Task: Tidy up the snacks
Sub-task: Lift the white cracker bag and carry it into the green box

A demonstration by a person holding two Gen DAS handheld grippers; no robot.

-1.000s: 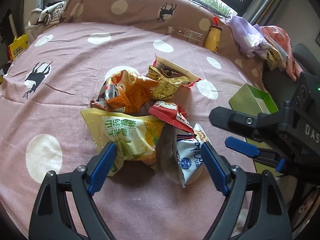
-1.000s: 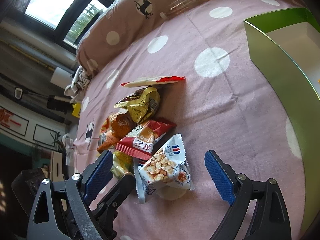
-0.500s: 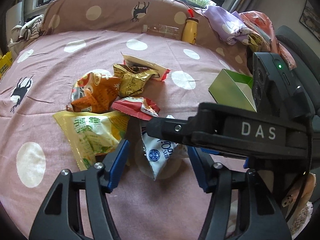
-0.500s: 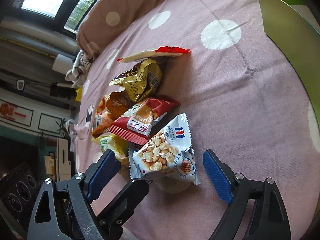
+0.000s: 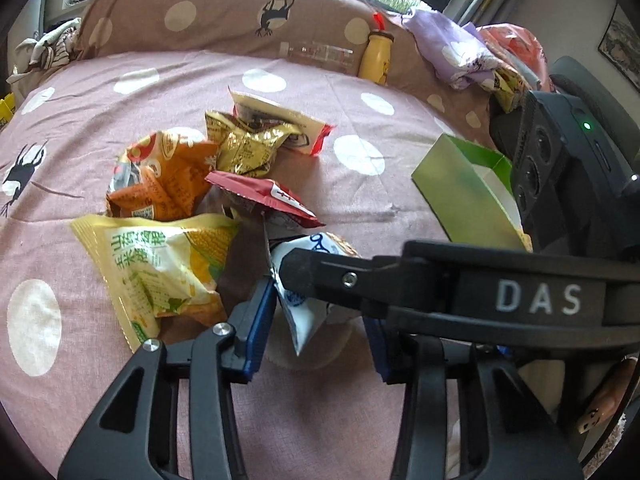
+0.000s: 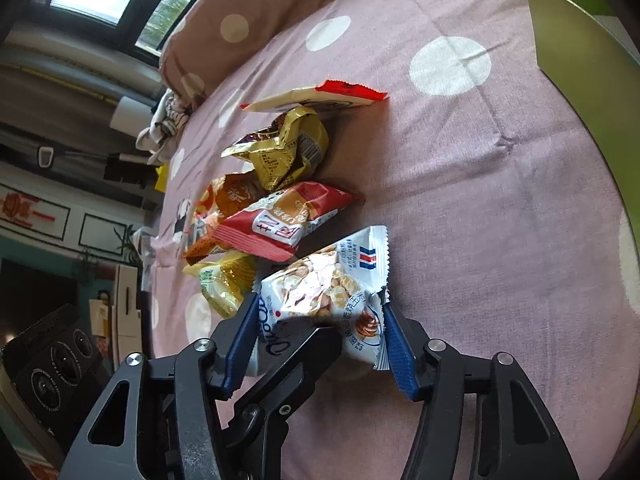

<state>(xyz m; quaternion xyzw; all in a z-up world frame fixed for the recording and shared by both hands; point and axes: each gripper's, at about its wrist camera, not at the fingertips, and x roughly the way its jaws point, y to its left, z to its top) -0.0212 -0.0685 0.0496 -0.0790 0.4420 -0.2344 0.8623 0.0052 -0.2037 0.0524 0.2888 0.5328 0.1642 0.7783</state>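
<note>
Dotted pink bedspread (image 5: 120, 64) holds six snack packets and one green box (image 5: 464, 196).

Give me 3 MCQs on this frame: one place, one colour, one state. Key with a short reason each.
1. Where is the green box relative to the snack pile?
A. to its right in the left wrist view
B. on top of it
C. under it

2. What colour is the packet just beyond the white packet?
A. blue
B. red
C. black

3. What lies between the right gripper pads?
A. nothing
B. the yellow bottle
C. the white packet

Key: 1 A, the box stands apart on the bedspread; 2 B, red wrapper; 3 C, the closing pads flank and touch its edges.
</note>
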